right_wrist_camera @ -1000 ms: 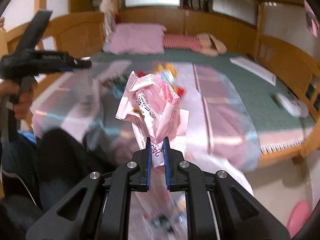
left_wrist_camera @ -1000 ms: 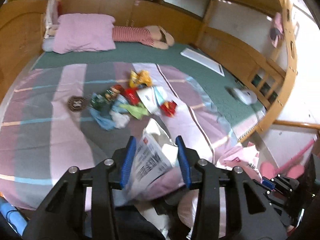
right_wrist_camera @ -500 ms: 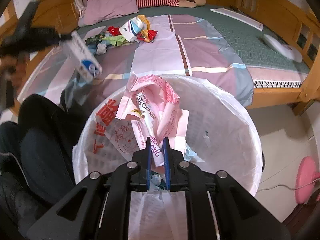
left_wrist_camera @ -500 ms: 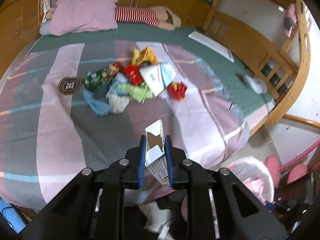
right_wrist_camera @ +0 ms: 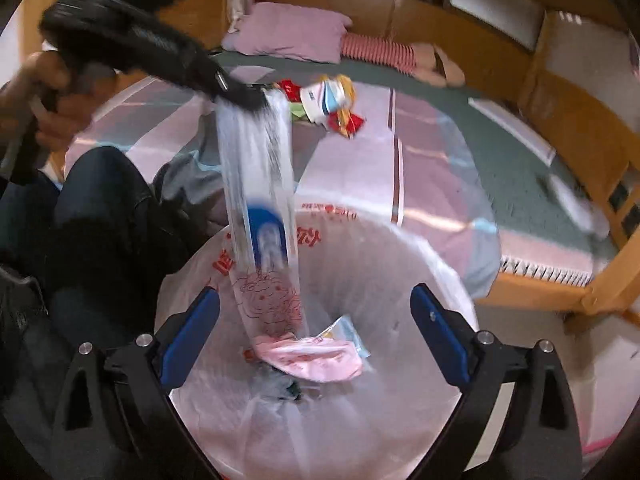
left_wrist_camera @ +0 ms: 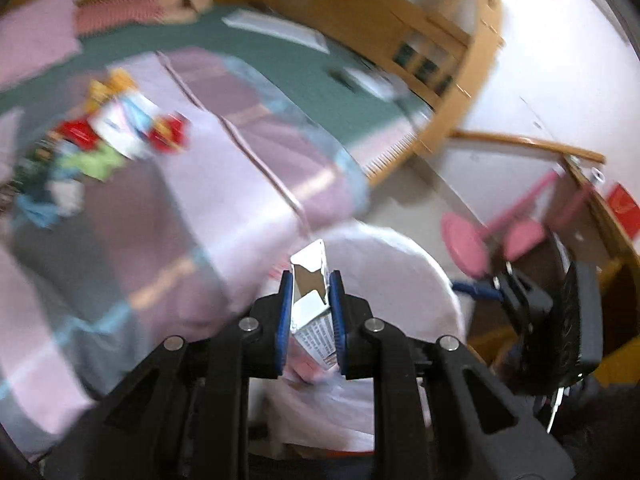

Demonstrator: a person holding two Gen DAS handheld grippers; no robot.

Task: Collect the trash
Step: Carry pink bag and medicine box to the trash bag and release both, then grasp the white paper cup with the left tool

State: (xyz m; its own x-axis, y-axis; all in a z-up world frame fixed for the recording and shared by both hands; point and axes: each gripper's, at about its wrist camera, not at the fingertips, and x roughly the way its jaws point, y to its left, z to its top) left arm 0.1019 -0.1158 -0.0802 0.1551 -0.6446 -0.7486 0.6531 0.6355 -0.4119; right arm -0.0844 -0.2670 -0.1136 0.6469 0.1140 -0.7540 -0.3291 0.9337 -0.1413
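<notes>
Two black handheld grippers with blue finger pads work over a round bin lined with a white plastic bag printed in red (right_wrist_camera: 400, 248). From the right wrist view, the right gripper (right_wrist_camera: 316, 312) hangs above the bin's mouth with its jaws spreading wide and nothing between the pads. Below it, at the bottom of the liner, lies a crumpled pink and white wrapper (right_wrist_camera: 312, 356) on top of a few darker scraps.

From the left wrist view, the left gripper (left_wrist_camera: 311, 308) is clamped on a flattened white carton with small printed text (left_wrist_camera: 310, 292); both pads press its sides and its open, torn end sticks up past the fingertips. The rim of the lined bin shows just behind and below that carton. In the right wrist view the same carton appears as a blurred white strip with a blue patch, hanging from the left gripper over the near edge of the bin, and a hand (right_wrist_camera: 44, 92) grips that tool's handle at the upper left. A dark trouser leg (right_wrist_camera: 100, 208) sits beside the bin.

On the striped pink, lilac and grey bedspread (right_wrist_camera: 432, 168) a small heap of coloured wrappers (right_wrist_camera: 328, 104), red, yellow, green and white, lies well apart from the bin. A lilac pillow (right_wrist_camera: 292, 36) rests at the head of the bed, against the wooden bed frame (right_wrist_camera: 576, 92)
</notes>
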